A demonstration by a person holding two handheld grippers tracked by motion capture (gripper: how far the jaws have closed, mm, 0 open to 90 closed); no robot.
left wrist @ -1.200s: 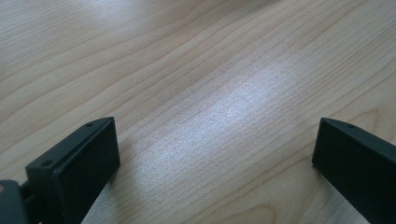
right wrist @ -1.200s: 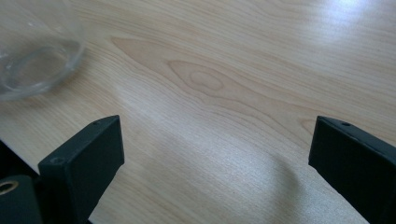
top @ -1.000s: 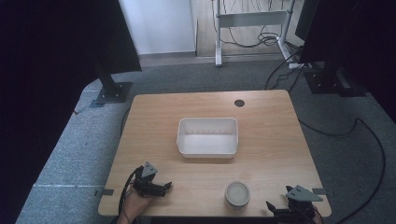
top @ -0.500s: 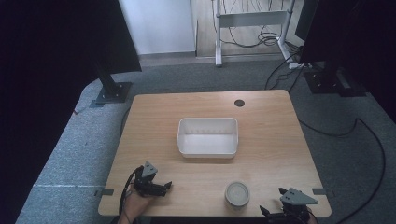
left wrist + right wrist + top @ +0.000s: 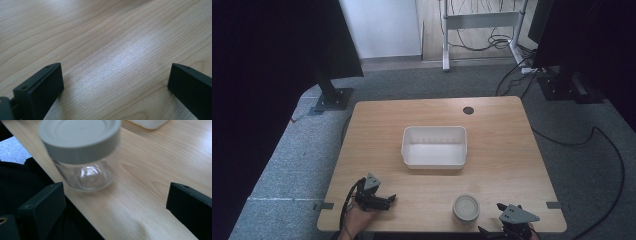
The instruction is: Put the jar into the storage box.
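1. Jar (image 5: pixel 466 208), clear glass with grey screw lid, upright near the front edge of the tabletop (image 5: pixel 507 150), right of centre; seen close in the right gripper view (image 5: pixel 83 155).
2. White tub (image 5: pixel 434 146), rectangular, open-topped, mid-tabletop, well apart from the jar.
3. Right gripper (image 5: pixel 512 220), at the front edge just right of the jar; jaws spread wide, holding nothing, not touching the jar.
4. Left gripper (image 5: pixel 374 196), front-left, low over bare wood; jaws wide apart, empty.
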